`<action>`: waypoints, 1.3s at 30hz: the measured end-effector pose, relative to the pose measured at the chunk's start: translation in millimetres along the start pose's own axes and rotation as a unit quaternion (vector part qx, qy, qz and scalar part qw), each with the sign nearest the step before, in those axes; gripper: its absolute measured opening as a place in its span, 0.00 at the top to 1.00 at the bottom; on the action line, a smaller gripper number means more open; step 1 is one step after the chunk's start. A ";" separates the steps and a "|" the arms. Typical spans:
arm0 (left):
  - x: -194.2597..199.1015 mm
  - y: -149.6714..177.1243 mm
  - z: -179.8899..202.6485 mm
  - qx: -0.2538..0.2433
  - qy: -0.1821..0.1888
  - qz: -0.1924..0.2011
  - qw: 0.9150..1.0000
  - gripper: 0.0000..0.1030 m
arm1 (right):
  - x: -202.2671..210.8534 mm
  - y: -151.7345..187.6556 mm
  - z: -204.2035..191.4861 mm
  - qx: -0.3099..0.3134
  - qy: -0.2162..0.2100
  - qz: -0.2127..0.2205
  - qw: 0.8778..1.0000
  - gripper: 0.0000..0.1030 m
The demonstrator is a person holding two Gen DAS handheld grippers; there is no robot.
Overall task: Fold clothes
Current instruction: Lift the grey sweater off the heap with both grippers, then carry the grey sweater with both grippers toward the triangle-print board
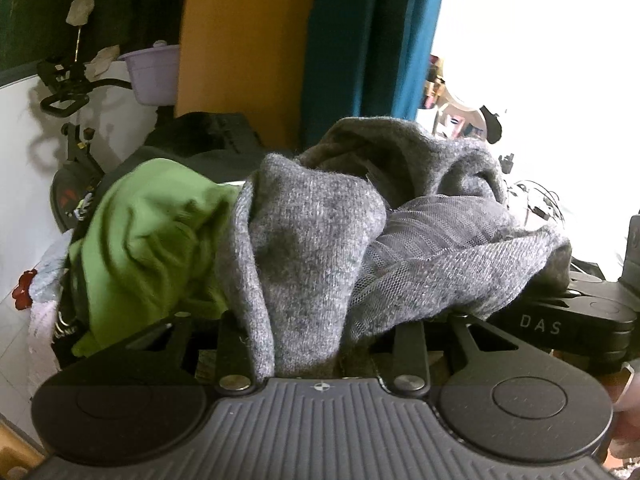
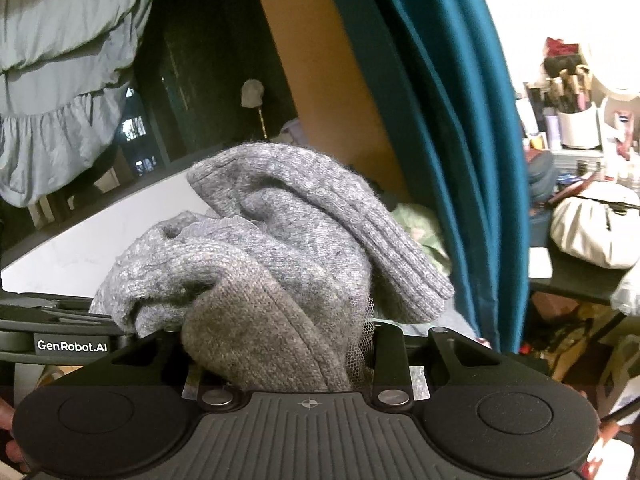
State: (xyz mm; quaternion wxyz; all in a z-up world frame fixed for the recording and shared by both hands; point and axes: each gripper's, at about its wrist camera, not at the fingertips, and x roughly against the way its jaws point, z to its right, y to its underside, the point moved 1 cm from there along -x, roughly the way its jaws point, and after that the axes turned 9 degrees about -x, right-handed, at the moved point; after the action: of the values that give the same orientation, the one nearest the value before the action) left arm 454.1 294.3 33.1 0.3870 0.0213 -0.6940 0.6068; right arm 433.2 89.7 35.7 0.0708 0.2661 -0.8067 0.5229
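Both tongs are buried in the same grey knit sweater [image 1: 304, 248] right now. In the left wrist view the left tongs [image 1: 306, 344] are clenched on a bunch of the knit at bottom centre, and the fabric bulges up and fills the middle of the frame, with a strip of grey mesh lining [image 1: 432, 232] showing in the folds to the right. The right tongs [image 2: 280, 360] are doing the same in their own view: clamped on a thick wad of the sweater, which piles up over them, ribbed hem flopping to the right. Each tool shows up at the edge of the other's picture, so they're close side by side. Just left of the sweater in the left view there's a green garment [image 1: 148, 236], blurry, sitting on a darker heap of clothes [image 1: 200, 136]. Container-wise: a lilac plastic tub [image 1: 154, 74] at upper left next to an exercise bike [image 1: 68, 92], can't really tell what's in it. In the right view, far right, a cluttered counter [image 2: 576, 276] with a white cup [image 2: 576, 128] stuffed with brushes and a white bag [image 2: 596, 228] lying on it. Teal curtain [image 2: 448, 140] hangs behind the sweater, and a pale blue ruffled cloth [image 2: 60, 80] hangs at upper left.
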 end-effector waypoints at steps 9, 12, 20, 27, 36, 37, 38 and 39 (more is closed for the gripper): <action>8.7 11.7 66.2 -0.002 -0.004 -0.011 1.000 0.65 | 58.2 14.4 32.7 -0.005 -0.004 -0.001 1.000 0.72; 14.0 17.6 85.9 0.000 -0.011 -0.010 1.000 0.65 | 75.2 19.5 40.5 -0.003 -0.008 -0.001 1.000 0.72; 25.2 29.7 114.0 0.009 0.000 -0.011 1.000 0.65 | 111.4 30.3 42.8 0.007 0.000 0.004 1.000 0.72; 32.2 25.0 126.1 -0.023 0.040 0.014 0.999 0.65 | 143.4 27.7 31.0 0.013 0.041 0.047 0.998 0.72; 52.6 41.7 110.4 -0.033 0.085 -0.004 0.996 0.65 | 162.4 58.5 -10.4 -0.003 0.083 0.045 0.996 0.72; 54.3 44.8 109.3 -0.035 0.090 -0.008 0.995 0.65 | 164.5 63.7 -14.4 -0.008 0.089 0.044 0.995 0.72; 54.9 48.1 108.8 -0.035 0.097 -0.012 0.995 0.65 | 166.3 68.0 -17.4 -0.012 0.094 0.042 0.995 0.72; 55.3 51.5 108.4 -0.033 0.105 -0.016 0.994 0.65 | 169.1 72.9 -20.5 -0.015 0.101 0.041 0.994 0.72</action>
State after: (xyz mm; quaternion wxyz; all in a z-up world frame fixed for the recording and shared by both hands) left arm 334.3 239.0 25.7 0.4679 -0.0441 -0.6688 0.5760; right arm 249.7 70.4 52.5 0.1343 0.1778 -0.8132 0.5376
